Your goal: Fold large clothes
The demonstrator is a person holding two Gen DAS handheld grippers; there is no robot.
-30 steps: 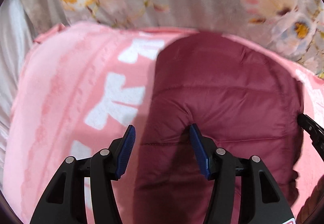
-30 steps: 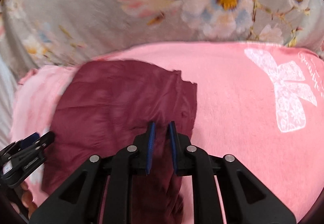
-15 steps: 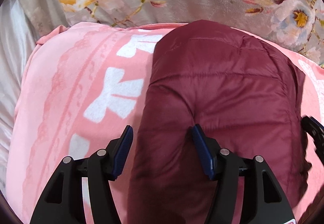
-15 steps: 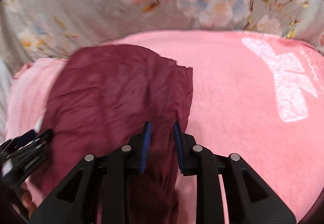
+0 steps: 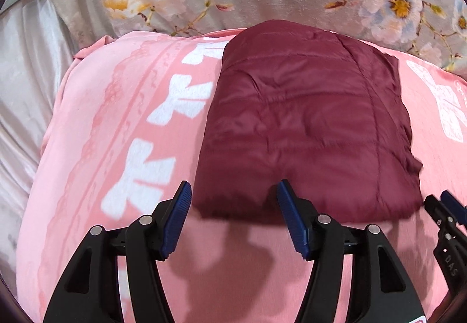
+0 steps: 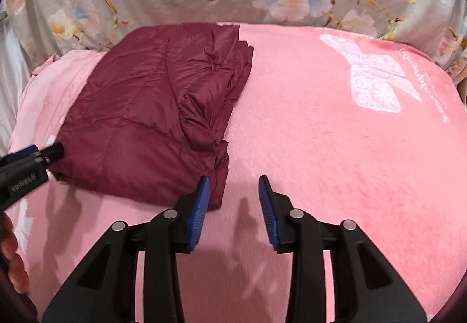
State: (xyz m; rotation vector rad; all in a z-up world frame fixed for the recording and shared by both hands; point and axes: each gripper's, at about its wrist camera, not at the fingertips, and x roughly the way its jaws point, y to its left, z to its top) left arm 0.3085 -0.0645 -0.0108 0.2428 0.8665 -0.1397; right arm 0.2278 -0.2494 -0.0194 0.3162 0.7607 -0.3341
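Looking at my two wrist views, the jacket (image 5: 306,130) sits folded on the pink blanket (image 6: 335,133), just ahead of both grippers. My left gripper (image 5: 233,218) is spread wide with nothing between the pads, lined up on the bundle's near edge. My right gripper (image 6: 233,206) is opening, empty too, off the near right corner (that side is all bunched, loose layers). Long axis runs away from me, I reckon. Left is better placed for the near edge, right for that ragged side.
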